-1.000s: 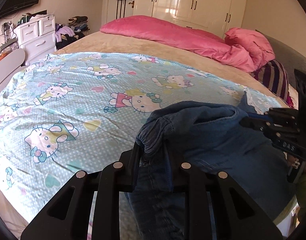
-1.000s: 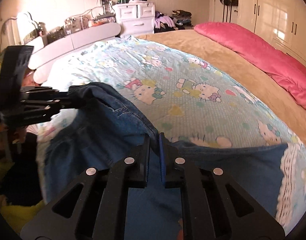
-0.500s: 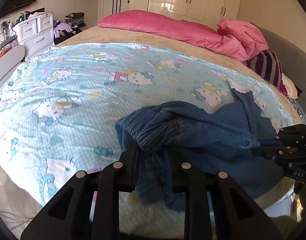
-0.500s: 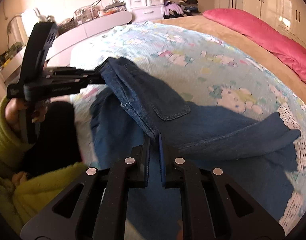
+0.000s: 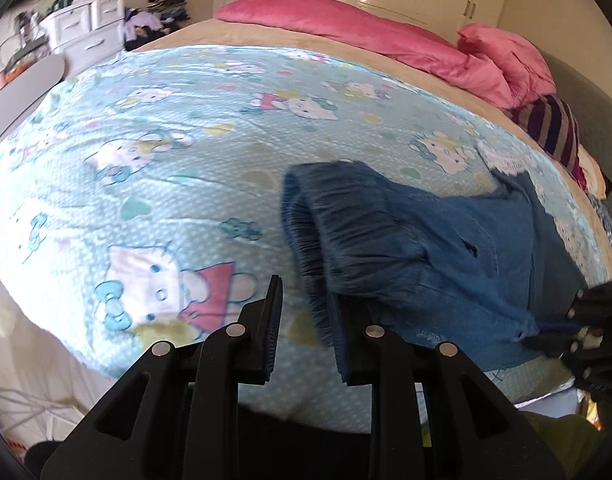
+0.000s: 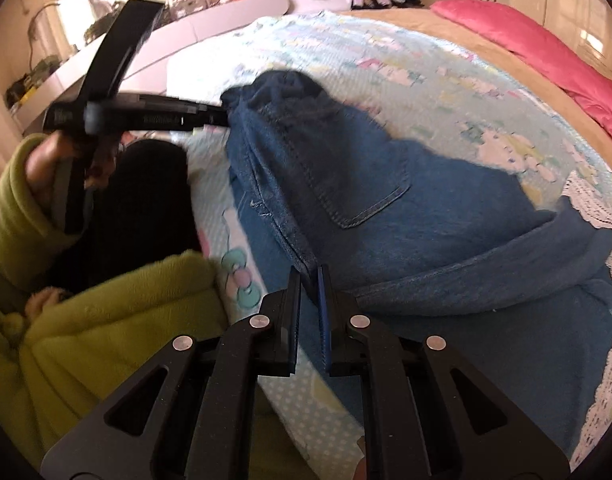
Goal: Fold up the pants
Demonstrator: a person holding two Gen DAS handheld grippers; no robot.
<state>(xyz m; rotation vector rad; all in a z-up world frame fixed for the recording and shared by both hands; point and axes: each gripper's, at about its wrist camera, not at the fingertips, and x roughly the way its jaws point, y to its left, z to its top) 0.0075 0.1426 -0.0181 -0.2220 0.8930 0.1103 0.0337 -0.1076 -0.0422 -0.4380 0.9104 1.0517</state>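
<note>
Pants (image 6: 385,200) spread on near right part of bed (image 5: 186,152). Right claw (image 6: 309,280) clamped on waistband edge. Left claw (image 5: 306,312) parted, denim against one pad; grip unclear.

Far end of the pants (image 6: 445,216) runs off the right wrist view's right edge. Motion blur smears the waistband where the left gripper (image 5: 307,320) meets it (contact with the pads cannot be read). Clutter on the far white drawers (image 5: 84,26) is too small to identify.
</note>
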